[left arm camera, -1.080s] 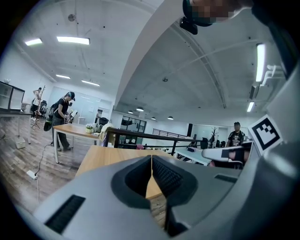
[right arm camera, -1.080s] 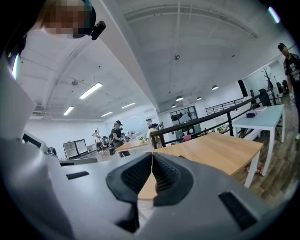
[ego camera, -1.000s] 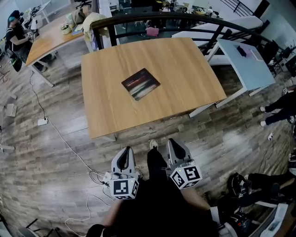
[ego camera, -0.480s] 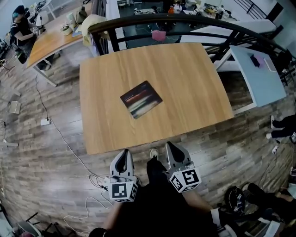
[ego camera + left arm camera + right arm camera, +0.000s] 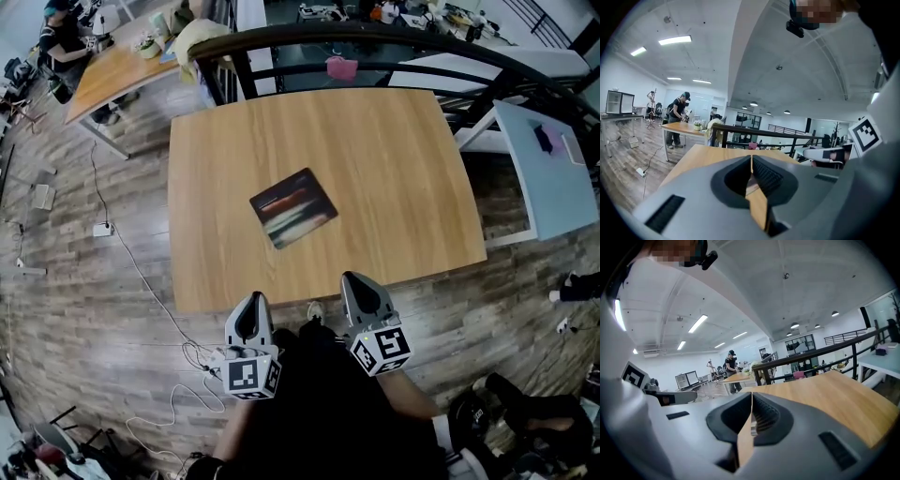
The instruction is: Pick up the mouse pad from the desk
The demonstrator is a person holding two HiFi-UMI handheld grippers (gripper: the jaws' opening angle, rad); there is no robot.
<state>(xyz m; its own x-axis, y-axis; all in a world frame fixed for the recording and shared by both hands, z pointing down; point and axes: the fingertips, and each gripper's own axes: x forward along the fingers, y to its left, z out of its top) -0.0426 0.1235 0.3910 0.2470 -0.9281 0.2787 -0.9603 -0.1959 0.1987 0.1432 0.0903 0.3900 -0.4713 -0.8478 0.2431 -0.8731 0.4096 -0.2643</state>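
The mouse pad point(image 5: 293, 208), dark with red and pale streaks, lies flat near the middle of the wooden desk point(image 5: 394, 169). Both grippers hang short of the desk's near edge, over the floor. My left gripper point(image 5: 249, 303) is shut with nothing in it, just below the desk edge left of centre. My right gripper point(image 5: 358, 284) is also shut and empty, at the edge. In the left gripper view the closed jaws point(image 5: 751, 159) point across the desk top point(image 5: 693, 157). The right gripper view shows shut jaws point(image 5: 751, 397) and the desk point(image 5: 829, 392) ahead.
A black railing point(image 5: 375, 42) runs behind the desk. A pale table point(image 5: 553, 178) stands at the right, another wooden table point(image 5: 112, 70) with a person at the back left. White cables point(image 5: 141, 281) trail over the plank floor at the left. Bags and shoes lie at bottom right.
Both grippers and the head have come closer to the desk; the desk edge now lies just beyond the jaw tips. The mouse pad has not moved on the desk.
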